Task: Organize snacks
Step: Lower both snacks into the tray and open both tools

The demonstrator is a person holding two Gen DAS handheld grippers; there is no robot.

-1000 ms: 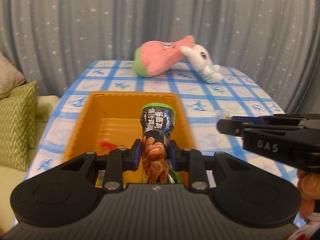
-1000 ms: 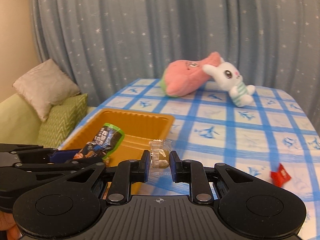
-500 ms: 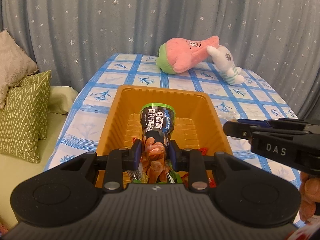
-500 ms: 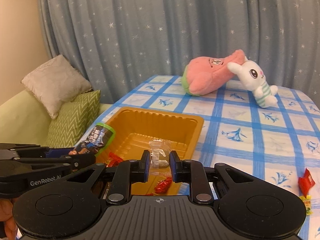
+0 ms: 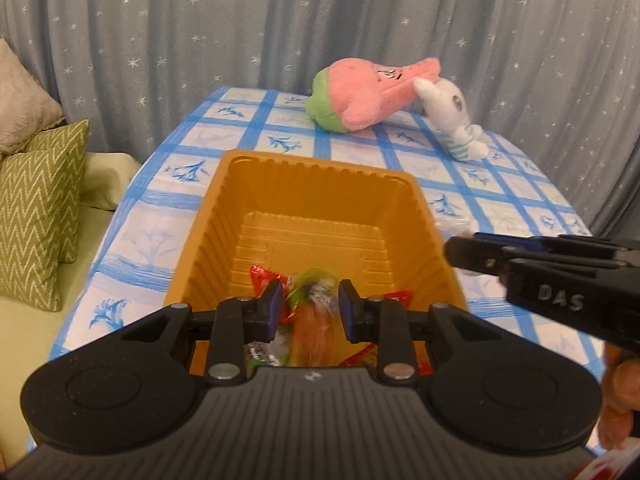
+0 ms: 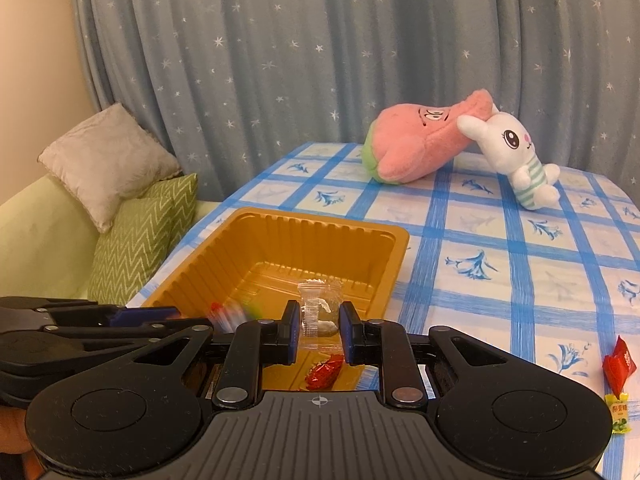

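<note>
Over the orange tray (image 5: pixel 208 216), left fingers (image 5: pixel 273 307) stand apart around a blurred snack pack (image 5: pixel 314 316); right fingers (image 6: pixel 291 322) pinch a clear packet (image 6: pixel 318 312).

**Background items around my workspace**

I see a pink plush (image 6: pixel 424 142) lying at the far end of the blue-checked tablecloth (image 6: pixel 520 248), with a white bunny plush (image 6: pixel 516 156) leaning against it. Behind hangs a star-dotted grey curtain (image 6: pixel 320 52). Off the table's left, a beige cushion (image 6: pixel 106 160) rests atop a green zigzag cushion (image 6: pixel 140 240).

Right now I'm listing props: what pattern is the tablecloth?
The tablecloth is a blue grid on white, with blue flower motifs; clearest in the right wrist view.
</note>
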